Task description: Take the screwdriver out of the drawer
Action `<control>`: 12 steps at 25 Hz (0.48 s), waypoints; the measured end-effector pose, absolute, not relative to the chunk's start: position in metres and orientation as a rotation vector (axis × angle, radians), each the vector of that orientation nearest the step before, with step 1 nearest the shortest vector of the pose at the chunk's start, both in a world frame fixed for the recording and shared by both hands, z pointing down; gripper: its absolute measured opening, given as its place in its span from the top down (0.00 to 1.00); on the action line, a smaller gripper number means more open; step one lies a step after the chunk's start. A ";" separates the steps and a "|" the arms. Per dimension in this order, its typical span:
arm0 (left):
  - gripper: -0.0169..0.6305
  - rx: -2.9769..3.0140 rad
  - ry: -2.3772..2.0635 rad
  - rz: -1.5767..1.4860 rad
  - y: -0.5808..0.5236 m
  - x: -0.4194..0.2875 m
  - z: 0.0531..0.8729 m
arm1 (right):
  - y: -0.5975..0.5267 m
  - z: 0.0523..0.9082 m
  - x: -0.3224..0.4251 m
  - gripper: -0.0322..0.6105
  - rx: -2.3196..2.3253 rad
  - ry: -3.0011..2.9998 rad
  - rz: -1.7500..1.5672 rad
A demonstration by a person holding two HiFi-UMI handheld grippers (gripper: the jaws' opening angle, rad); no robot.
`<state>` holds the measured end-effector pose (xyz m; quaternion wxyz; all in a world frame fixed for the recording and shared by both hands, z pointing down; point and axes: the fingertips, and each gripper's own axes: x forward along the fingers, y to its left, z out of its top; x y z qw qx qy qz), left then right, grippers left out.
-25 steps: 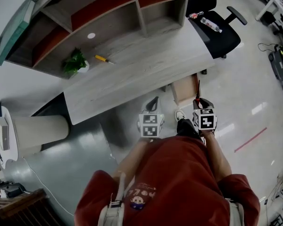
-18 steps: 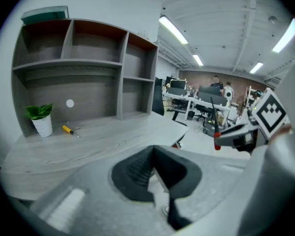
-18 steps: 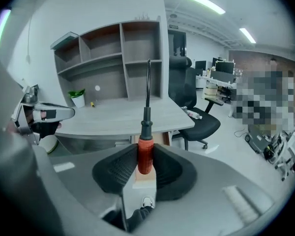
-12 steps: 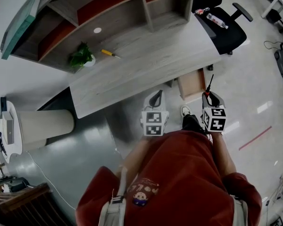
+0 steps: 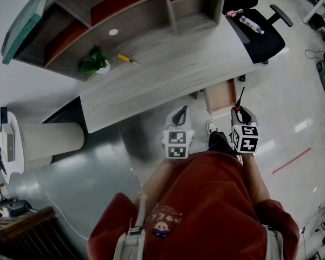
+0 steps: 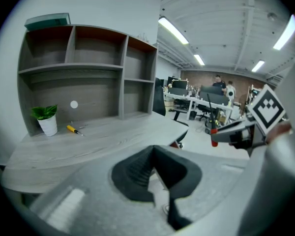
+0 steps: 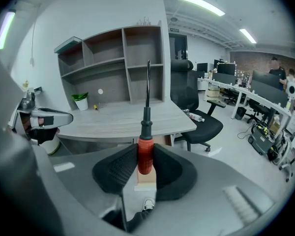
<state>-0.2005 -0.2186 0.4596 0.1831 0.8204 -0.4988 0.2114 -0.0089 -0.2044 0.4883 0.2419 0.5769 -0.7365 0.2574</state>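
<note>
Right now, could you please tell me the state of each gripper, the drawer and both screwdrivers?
Right gripper: shut on the red screwdriver.
Red screwdriver: held by its handle, above the drawer.
Left gripper: shut, empty.
Drawer: pulled open under the desk.
Yellow screwdriver: lying flat on the desk.

We hold both claws side by side, angled downward: left claw (image 5: 179, 112) pinched together, empty; right claw (image 5: 242, 111) clamping the screwdriver (image 7: 145, 154).

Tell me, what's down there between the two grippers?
In the head view, the person's white shoe shows between the left gripper and the right gripper, which grips the screwdriver.
</note>
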 end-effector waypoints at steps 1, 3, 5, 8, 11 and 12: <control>0.98 2.316 -1.404 0.598 -0.218 -0.199 0.459 | -0.205 0.489 -0.009 0.80 1.575 -2.014 0.703; 0.98 2.321 -1.400 0.601 -0.219 -0.198 0.458 | -0.205 0.489 -0.007 0.80 1.574 -2.014 0.704; 0.98 2.321 -1.400 0.601 -0.219 -0.197 0.459 | -0.205 0.489 -0.006 0.80 1.577 -2.013 0.706; 0.98 2.315 -1.405 0.598 -0.220 -0.198 0.461 | -0.206 0.490 -0.004 0.80 1.579 -2.011 0.707; 0.98 2.318 -1.403 0.596 -0.221 -0.198 0.460 | -0.208 0.490 -0.004 0.80 1.582 -2.008 0.699; 0.98 2.320 -1.402 0.596 -0.222 -0.198 0.459 | -0.208 0.490 -0.004 0.80 1.583 -2.008 0.694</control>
